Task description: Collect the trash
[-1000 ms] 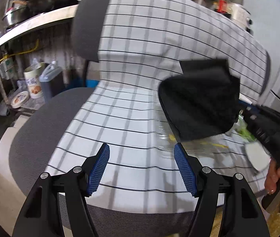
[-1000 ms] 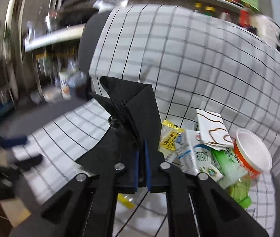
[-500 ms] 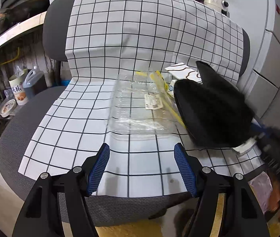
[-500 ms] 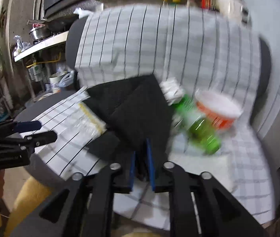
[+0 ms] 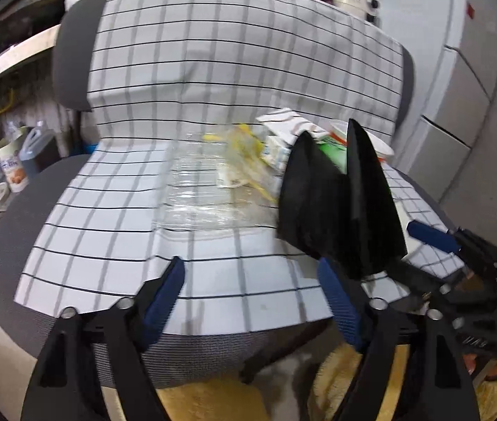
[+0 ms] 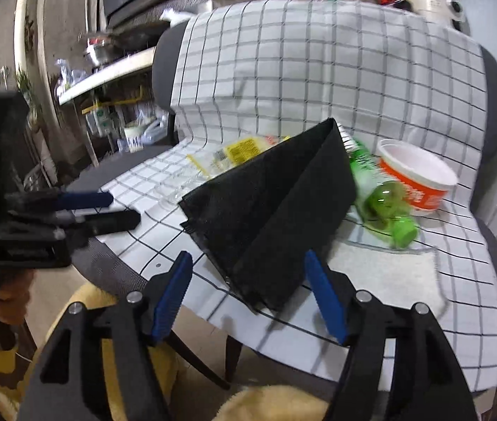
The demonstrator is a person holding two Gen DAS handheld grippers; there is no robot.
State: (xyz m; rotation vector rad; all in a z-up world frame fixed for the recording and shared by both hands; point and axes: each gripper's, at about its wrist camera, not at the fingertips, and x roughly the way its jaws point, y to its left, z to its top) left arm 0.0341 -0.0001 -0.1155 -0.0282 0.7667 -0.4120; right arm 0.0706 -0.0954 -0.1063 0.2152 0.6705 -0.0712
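Note:
A folded black bag [image 6: 269,217] rests on the checked cloth [image 6: 318,80] over a chair seat; it also shows in the left wrist view [image 5: 339,203]. My right gripper [image 6: 248,294] is open, its fingers on either side of the bag's near end without gripping it. My left gripper [image 5: 252,298] is open and empty over the seat's front edge. Trash lies behind the bag: a green bottle [image 6: 385,200], an orange-and-white cup [image 6: 417,179], a yellow wrapper [image 6: 241,149], clear plastic packaging [image 5: 206,193] and a milk carton [image 5: 276,151].
The chair has a grey mesh back and seat [image 5: 10,245]. Shelves with pots and jugs [image 5: 13,172] stand to the left. Grey cabinets [image 5: 459,105] are on the right. A white towel [image 6: 385,273] lies on the seat near the bottle.
My right gripper has opened and let go of the black bag, which now lies on the seat. Both grippers have pulled back slightly from the chair.

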